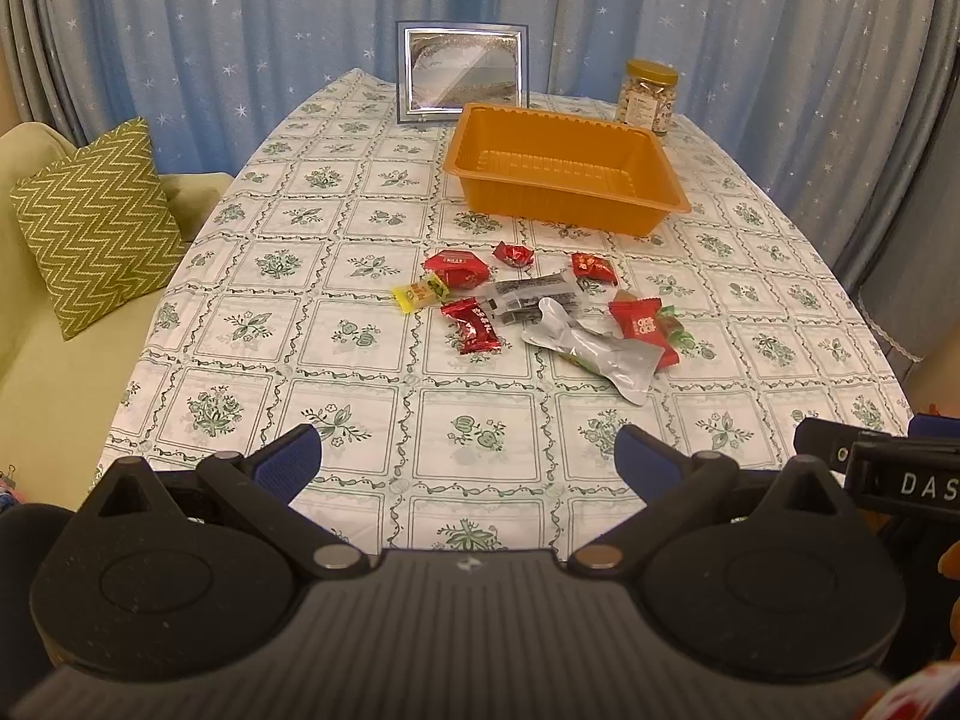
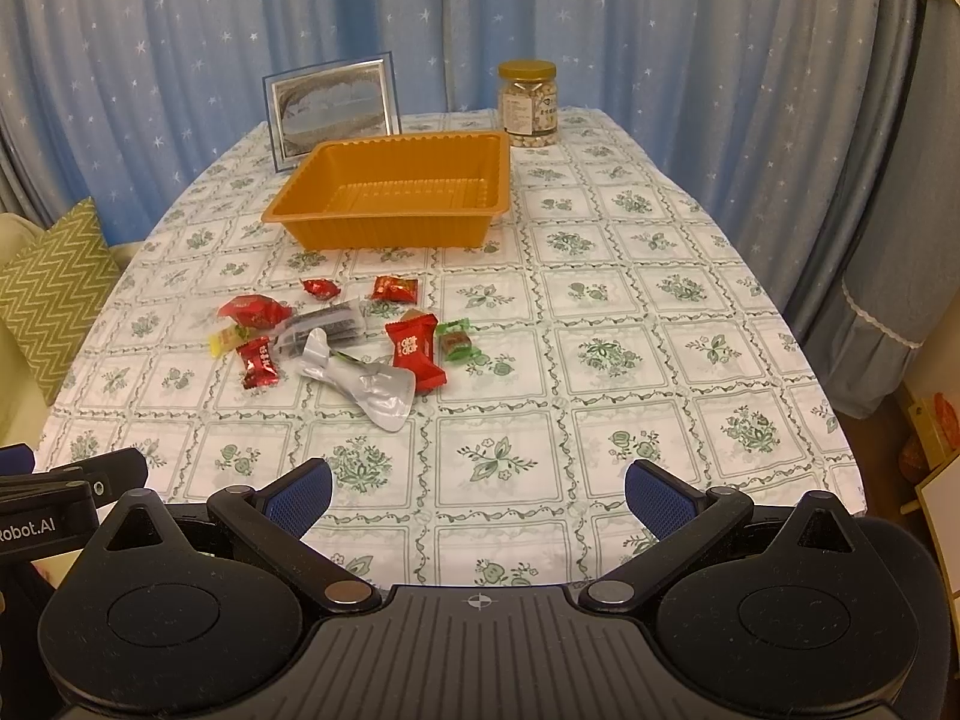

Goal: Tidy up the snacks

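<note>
The print on the red snack wrappers [image 1: 641, 324] is too small to read, as is the jar's label [image 2: 521, 111]. The silver pouch [image 1: 591, 354] covers part of a green-wrapped snack [image 1: 576, 362]. The orange tray [image 1: 564, 165] hides the picture frame's lower corner [image 1: 462, 69].

Left gripper [image 1: 468, 459] jaws spread wide, nothing held; right gripper [image 2: 478, 492] likewise.

Orange tray [image 1: 567, 165]; red snack wrappers [image 1: 471, 324]; silver pouch [image 1: 600, 354]; desk cloth [image 1: 372, 324] white with green floral squares; blue star-dotted curtain [image 1: 240, 30]; green zigzag cushion [image 1: 96, 222], left of frame
</note>
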Tool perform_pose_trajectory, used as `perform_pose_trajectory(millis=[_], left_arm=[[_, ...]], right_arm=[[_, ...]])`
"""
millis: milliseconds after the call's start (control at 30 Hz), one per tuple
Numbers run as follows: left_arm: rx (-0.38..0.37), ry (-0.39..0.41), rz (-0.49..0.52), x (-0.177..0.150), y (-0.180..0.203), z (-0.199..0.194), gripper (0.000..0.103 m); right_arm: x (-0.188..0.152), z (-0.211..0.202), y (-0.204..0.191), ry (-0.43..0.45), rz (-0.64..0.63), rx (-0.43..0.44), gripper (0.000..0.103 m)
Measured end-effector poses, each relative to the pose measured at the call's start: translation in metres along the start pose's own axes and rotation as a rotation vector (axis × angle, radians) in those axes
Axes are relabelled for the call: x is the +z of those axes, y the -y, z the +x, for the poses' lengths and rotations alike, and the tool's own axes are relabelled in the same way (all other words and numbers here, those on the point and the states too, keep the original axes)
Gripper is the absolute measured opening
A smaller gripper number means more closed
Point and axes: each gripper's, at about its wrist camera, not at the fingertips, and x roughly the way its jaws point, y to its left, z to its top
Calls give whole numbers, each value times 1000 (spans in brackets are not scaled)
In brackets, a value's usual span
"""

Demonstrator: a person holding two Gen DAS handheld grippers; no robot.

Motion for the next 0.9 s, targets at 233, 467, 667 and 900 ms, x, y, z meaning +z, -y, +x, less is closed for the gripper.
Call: perform_pose_trajectory(millis=[233, 467, 667, 900], left_arm=[[-2, 0, 0, 0, 0, 0, 103], [-2, -2, -1, 0, 0, 0, 103], [-3, -3, -1, -1, -1, 0, 103], [-4, -4, -2, -2, -1, 0, 103]], right_arm=[[0, 0, 1, -1, 0, 0, 103], [-1, 0, 0, -2, 1, 0, 103], [0, 0, 1, -2, 1, -1, 103], [-3, 1, 2, -5, 6, -1, 103]])
